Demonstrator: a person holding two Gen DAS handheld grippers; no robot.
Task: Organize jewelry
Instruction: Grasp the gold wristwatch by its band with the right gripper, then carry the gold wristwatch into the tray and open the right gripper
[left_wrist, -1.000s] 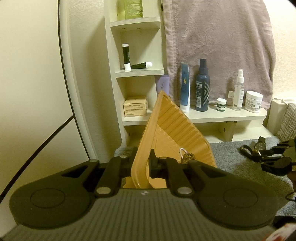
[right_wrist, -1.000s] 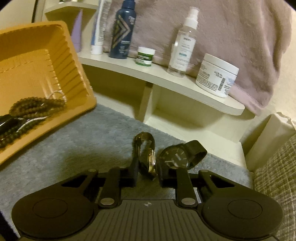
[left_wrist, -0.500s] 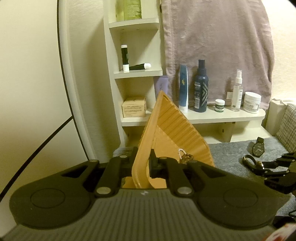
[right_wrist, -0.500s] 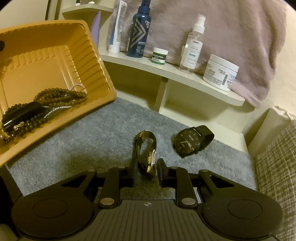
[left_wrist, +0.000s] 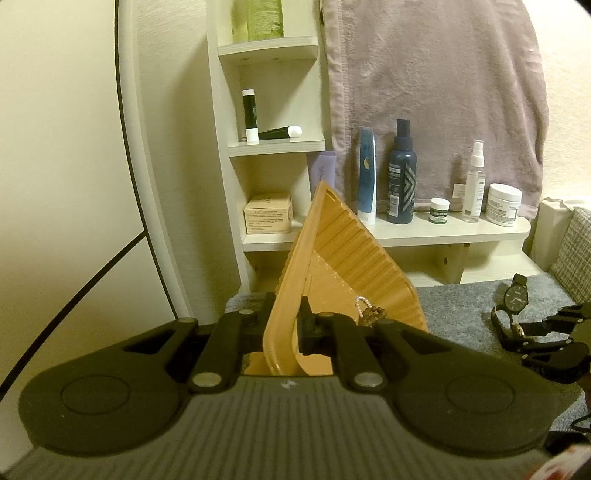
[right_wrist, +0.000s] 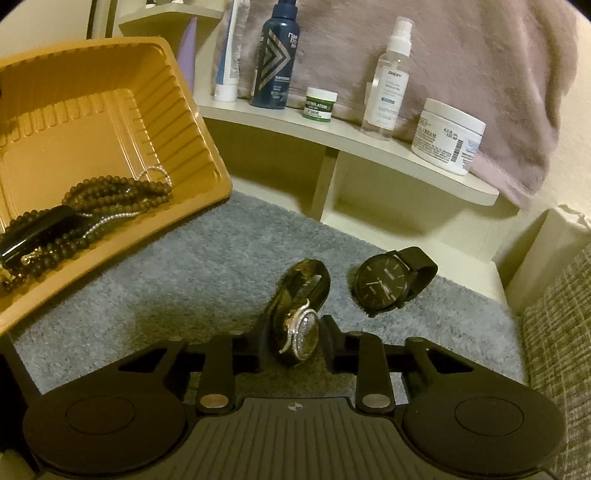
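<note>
Grey carpet (right_wrist: 207, 266) spreads below both claws, and nearest the right claw (right_wrist: 291, 332) a crystal-rimmed watch (right_wrist: 301, 328) stands on edge between jaws that are opening. Just beyond lies 1 black watch (right_wrist: 380, 286), apart from it. Left claw (left_wrist: 282, 325) is clamped narrow on the rim of a tilted orange tray (right_wrist: 92, 122) holding brown beads (right_wrist: 114, 195), with toiletries on the shelf (right_wrist: 369, 144) behind.
</note>
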